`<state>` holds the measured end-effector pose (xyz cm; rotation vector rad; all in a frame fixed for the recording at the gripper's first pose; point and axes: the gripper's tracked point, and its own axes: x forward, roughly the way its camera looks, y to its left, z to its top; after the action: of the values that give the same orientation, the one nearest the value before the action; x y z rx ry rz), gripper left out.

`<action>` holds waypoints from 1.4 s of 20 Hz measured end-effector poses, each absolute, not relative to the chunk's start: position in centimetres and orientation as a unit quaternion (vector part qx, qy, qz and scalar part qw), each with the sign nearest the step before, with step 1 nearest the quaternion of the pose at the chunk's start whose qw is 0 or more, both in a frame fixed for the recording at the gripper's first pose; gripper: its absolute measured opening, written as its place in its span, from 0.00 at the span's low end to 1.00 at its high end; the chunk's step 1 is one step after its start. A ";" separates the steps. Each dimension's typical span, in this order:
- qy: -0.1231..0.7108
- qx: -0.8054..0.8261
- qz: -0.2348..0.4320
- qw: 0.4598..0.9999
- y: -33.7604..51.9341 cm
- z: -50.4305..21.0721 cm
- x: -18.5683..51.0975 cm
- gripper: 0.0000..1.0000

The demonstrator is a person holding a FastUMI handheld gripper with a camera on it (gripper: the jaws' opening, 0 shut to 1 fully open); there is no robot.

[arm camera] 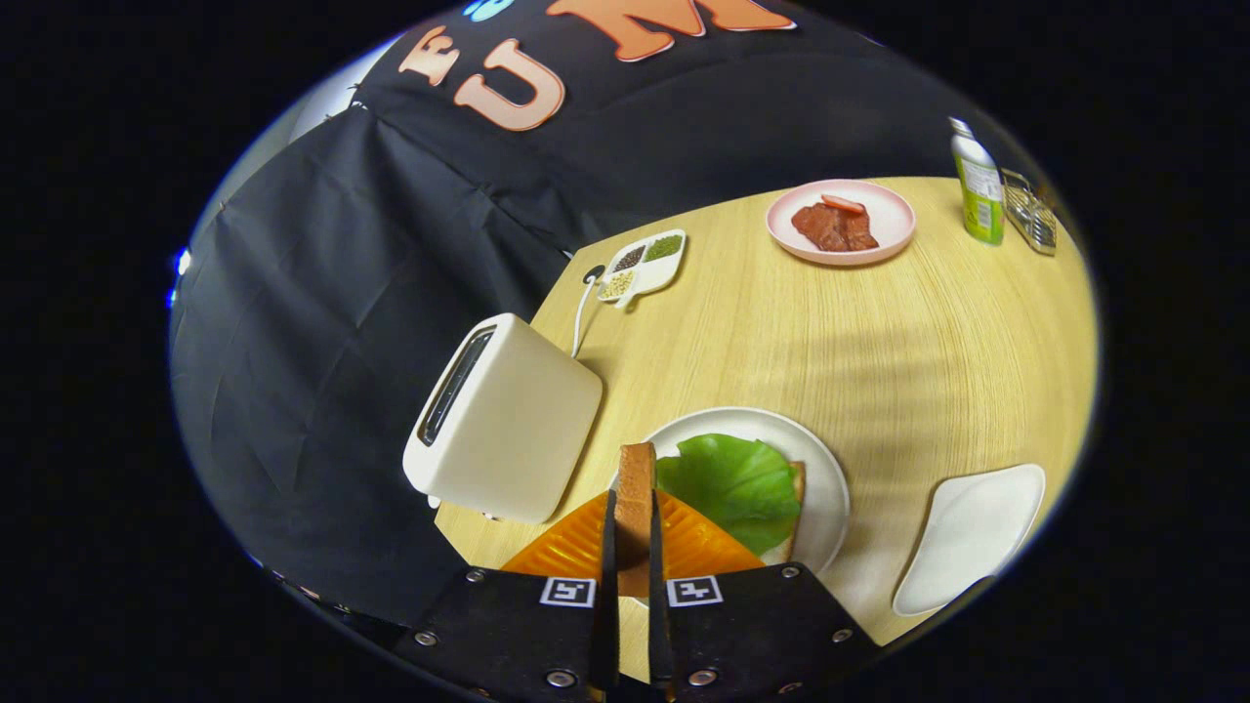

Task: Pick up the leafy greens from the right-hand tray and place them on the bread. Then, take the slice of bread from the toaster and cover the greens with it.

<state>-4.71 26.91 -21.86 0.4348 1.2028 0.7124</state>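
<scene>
Bread, a brown-crusted slice (635,508), stands edge-up between our gripper (633,532) fingers, both pressing on it, the jaws nearly closed. Just beyond it we see the green leafy lettuce (732,483) lying on another slice upon the round white plate (830,478), beside the cream toaster (503,420).

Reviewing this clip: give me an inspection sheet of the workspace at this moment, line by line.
Surface: light wooden table, seen tilted.
Job's things: slice of bread held edge-on between the fingers; leafy greens lying on the bread on the white plate; toaster beside the plate; right-hand tray with nothing on it.
Clutter: pink plate with meat slices; divided dish of grains; green bottle; metal rack.
Grippers: gripper shut on the slice of bread.
Cables: white cord behind the toaster.
Surroundings: black cloth wall.
</scene>
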 end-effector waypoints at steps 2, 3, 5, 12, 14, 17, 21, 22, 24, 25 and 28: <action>0.552 0.197 0.310 0.748 25.8 -23.4 -4.7 0.12; 0.551 0.200 0.306 0.750 25.6 -23.8 -4.8 0.12; 0.548 0.199 0.298 0.756 24.8 -24.7 -4.6 0.12; 0.491 0.107 0.277 0.819 22.1 -26.5 -3.4 0.35; 0.461 0.082 0.260 0.844 20.8 -26.2 -2.2 0.43; 0.400 0.069 0.236 0.883 19.2 -24.2 0.0 0.51; 0.313 0.042 0.194 0.929 15.9 -20.2 2.4 0.65; 0.290 0.040 0.183 0.939 15.2 -19.1 3.0 0.67; 0.237 0.035 0.162 0.957 13.7 -16.3 3.9 0.72; 0.209 0.030 0.153 0.965 13.0 -15.0 4.3 0.75; 0.147 0.024 0.128 0.981 11.3 -11.4 4.6 0.84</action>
<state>4.57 11.31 -11.40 0.0484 0.2953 0.2568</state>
